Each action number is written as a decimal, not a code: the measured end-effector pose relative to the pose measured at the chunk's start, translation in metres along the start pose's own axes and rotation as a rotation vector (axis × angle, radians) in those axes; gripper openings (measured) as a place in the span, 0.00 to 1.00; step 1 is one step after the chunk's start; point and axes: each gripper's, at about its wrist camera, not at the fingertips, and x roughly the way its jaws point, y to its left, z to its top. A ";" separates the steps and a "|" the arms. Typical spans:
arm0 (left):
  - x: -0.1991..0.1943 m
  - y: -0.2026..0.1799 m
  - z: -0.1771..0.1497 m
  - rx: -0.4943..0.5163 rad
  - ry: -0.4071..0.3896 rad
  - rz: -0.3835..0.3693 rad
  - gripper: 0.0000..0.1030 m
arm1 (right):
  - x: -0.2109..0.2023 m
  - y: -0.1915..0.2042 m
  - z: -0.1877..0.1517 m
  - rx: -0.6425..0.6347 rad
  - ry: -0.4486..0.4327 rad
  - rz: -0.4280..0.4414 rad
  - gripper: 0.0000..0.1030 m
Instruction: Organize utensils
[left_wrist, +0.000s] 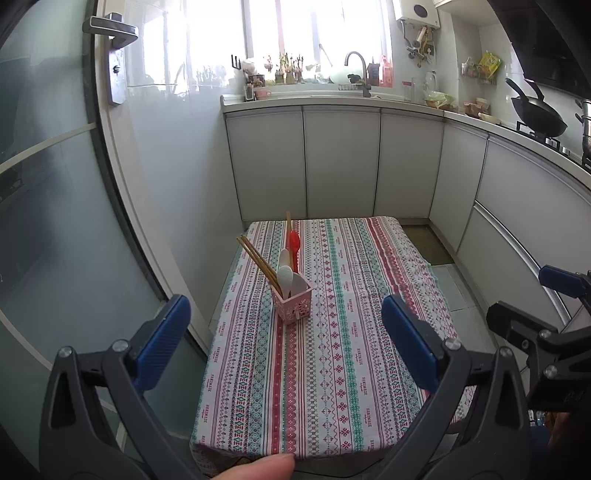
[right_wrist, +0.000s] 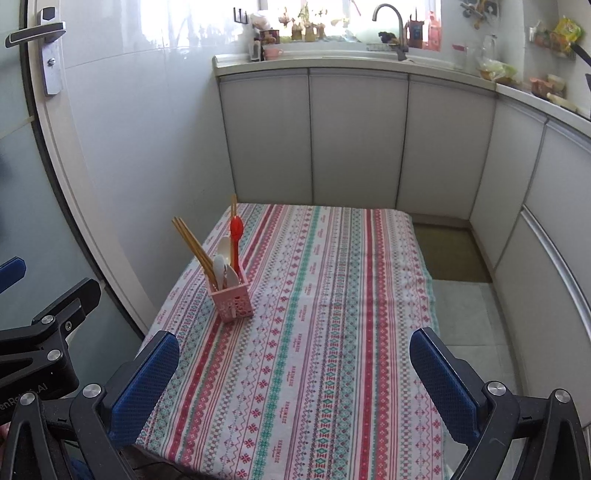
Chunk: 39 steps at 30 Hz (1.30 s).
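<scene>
while both claws gape, utensils fill holder (right_wrist: 233, 300).

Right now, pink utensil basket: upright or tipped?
Upright. The pink utensil basket stands on its base on the striped tablecloth, with chopsticks, white spoons and a red spoon sticking up out of it.
</scene>
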 end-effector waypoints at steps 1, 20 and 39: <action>0.002 0.000 0.000 0.003 0.002 -0.002 1.00 | 0.001 0.001 0.000 -0.002 0.000 0.000 1.00; 0.007 0.005 -0.001 -0.004 0.014 -0.017 1.00 | 0.008 0.007 -0.001 -0.013 0.003 -0.004 1.00; 0.000 0.008 0.005 -0.037 -0.004 -0.027 1.00 | 0.011 0.012 0.009 -0.005 0.016 0.012 1.00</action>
